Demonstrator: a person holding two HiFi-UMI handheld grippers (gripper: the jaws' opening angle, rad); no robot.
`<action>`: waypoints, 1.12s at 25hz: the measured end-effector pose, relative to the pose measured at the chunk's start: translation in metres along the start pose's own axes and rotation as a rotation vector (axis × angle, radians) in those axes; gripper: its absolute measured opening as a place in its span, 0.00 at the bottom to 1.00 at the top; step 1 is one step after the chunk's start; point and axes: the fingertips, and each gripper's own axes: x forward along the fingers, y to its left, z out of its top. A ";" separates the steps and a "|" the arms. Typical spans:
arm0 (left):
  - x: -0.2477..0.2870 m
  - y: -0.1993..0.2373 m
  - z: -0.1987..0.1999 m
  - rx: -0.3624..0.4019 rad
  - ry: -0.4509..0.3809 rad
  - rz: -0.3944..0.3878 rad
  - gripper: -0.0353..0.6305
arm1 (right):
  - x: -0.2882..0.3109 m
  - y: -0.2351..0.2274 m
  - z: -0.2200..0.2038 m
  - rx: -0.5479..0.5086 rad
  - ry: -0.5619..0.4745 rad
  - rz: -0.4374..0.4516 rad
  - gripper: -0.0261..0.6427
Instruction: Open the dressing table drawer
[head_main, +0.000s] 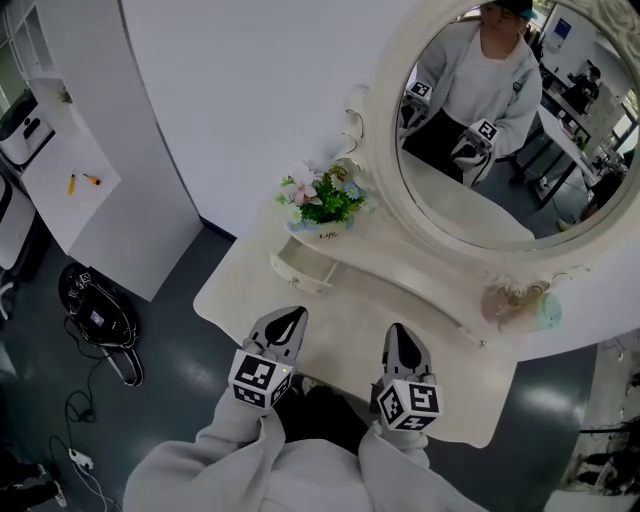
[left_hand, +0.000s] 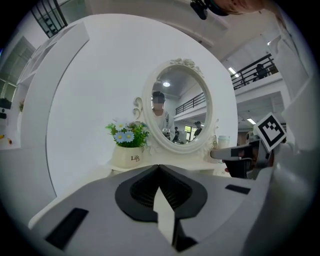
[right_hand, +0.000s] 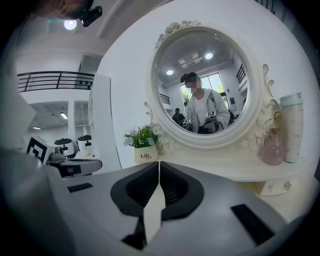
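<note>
The cream dressing table carries an oval mirror on a raised shelf. Under that shelf, the small left drawer looks pulled out a little below the flower pot. The right drawer shows only its knob. My left gripper hovers over the table's front part, jaws shut with nothing between them. My right gripper is beside it, also shut and empty. Both point level toward the mirror, apart from the drawers.
A pink bottle and a mint tumbler stand on the shelf's right end. A white cabinet stands left of the table. A black bag and cables lie on the grey floor. The mirror shows a person holding the grippers.
</note>
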 end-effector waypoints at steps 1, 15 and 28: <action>0.001 -0.004 -0.001 0.015 0.005 -0.013 0.08 | -0.003 0.000 0.001 -0.009 -0.010 0.000 0.09; 0.004 -0.015 -0.002 0.063 0.019 -0.090 0.08 | -0.009 0.000 -0.002 -0.022 -0.003 0.015 0.09; 0.001 -0.010 -0.006 0.093 0.040 -0.069 0.08 | -0.003 0.005 -0.008 -0.009 0.013 0.033 0.09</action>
